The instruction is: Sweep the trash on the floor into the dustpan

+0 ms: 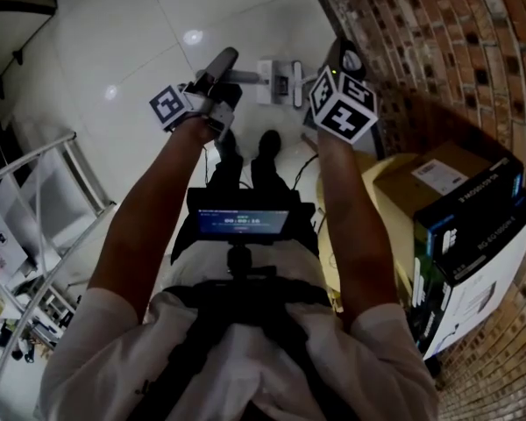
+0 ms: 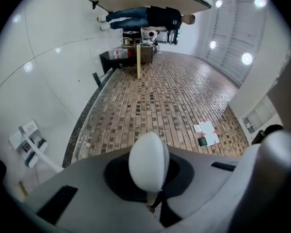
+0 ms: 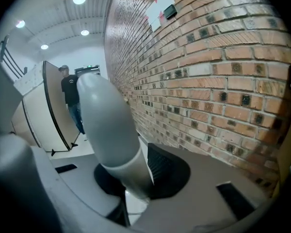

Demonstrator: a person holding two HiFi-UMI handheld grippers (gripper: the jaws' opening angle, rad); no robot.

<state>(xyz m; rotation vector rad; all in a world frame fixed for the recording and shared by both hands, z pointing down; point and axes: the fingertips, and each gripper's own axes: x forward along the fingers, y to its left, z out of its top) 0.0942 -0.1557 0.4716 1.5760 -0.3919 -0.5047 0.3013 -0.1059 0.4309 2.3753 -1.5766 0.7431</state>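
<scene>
Both tools are up and no sweeping contact shows. The left gripper (image 2: 153, 200) is clenched fully on a pale handle (image 2: 148, 161), whose rounded end pokes out past the jaws. The right gripper (image 3: 131, 193) is clamped round a thicker grey handle (image 3: 106, 125), which rises between its jaws close beside the brick wall (image 3: 223, 72). I cannot tell for certain which handle belongs to the broom and which to the dustpan. In the head view a white slotted piece (image 1: 276, 82) lies on the white tiled floor (image 1: 114, 51) ahead of the person's shoes (image 1: 267, 143), out from the foot of the wall. It may be the working end of the left tool, possibly the pan, though that is a guess. No trash shows on the floor in any view, and cardboard boxes (image 1: 438, 182) crowd the wall edge on the right. Judgement: this is the carry or set-up step, with nothing gathered yet. The next move calls for finding the litter, then dropping the pan's lip flat on the tiles just beside it. The brush head then has to be brought down behind the litter and drawn towards the pan. Both grips must stay tight, and the right tool must stay clear of the wall and boxes.
</scene>
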